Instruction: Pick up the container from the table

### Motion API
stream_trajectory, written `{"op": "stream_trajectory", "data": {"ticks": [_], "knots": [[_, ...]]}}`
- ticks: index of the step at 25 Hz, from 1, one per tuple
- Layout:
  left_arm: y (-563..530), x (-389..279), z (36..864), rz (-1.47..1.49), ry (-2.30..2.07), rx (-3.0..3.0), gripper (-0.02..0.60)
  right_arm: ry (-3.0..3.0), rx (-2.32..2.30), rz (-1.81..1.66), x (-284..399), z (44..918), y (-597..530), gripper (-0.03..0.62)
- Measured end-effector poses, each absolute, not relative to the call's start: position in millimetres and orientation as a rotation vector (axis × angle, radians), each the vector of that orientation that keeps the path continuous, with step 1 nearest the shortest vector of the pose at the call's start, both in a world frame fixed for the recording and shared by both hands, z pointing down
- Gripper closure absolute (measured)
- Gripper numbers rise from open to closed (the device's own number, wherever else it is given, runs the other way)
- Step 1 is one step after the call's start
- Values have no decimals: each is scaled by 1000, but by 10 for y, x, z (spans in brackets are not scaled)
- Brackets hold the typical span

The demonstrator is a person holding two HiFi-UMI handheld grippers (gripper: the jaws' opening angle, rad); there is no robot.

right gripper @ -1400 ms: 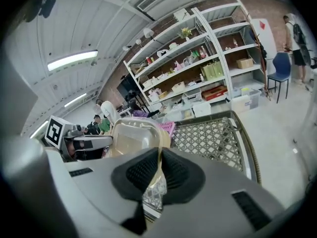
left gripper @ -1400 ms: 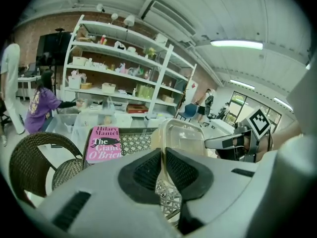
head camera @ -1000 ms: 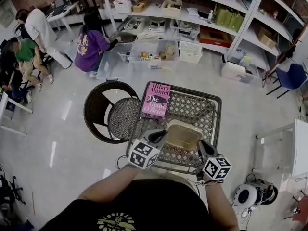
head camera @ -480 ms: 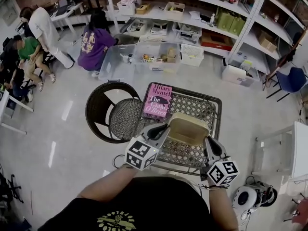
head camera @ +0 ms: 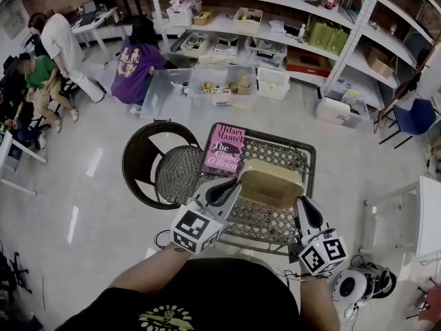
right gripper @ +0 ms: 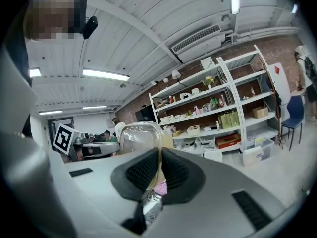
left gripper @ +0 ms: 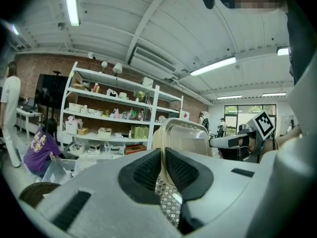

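Observation:
A beige, translucent plastic container (head camera: 271, 183) hangs in the air above the metal mesh table (head camera: 303, 152), tilted with its bottom toward the camera. My left gripper (head camera: 236, 183) is shut on its left rim, and my right gripper (head camera: 302, 200) is shut on its right rim. In the left gripper view the thin rim of the container (left gripper: 184, 139) runs between the two black pads (left gripper: 148, 170), with my right gripper (left gripper: 233, 142) beyond it. In the right gripper view the container (right gripper: 138, 135) rises from between the pads (right gripper: 142, 171), with my left gripper (right gripper: 96, 149) behind it.
A pink book (head camera: 223, 148) lies on the table's far left corner. A dark wicker chair (head camera: 155, 163) stands against the table's left side. Shelves (head camera: 262, 19) with bins run along the back, storage boxes (head camera: 207, 81) sit on the floor, and people (head camera: 134, 64) are at the far left.
Both grippers have risen together with the container held between them, lifting it higher above the mesh table; the container's bottom now faces the camera more.

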State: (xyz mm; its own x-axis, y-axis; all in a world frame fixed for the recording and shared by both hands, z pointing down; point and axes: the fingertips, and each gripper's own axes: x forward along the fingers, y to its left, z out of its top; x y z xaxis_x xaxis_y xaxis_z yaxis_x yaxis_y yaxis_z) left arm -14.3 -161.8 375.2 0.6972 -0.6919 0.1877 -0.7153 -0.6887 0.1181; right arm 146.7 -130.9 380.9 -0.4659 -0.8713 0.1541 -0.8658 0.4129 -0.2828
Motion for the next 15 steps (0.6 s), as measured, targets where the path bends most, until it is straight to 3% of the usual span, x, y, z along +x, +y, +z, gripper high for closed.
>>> {"op": "stream_trajectory", "data": {"ticks": [15], "knots": [[-1623, -268, 3043, 31, -1164, 2802, 551, 2587, -1517, -340, 1351, 3070, -1293, 568]]}}
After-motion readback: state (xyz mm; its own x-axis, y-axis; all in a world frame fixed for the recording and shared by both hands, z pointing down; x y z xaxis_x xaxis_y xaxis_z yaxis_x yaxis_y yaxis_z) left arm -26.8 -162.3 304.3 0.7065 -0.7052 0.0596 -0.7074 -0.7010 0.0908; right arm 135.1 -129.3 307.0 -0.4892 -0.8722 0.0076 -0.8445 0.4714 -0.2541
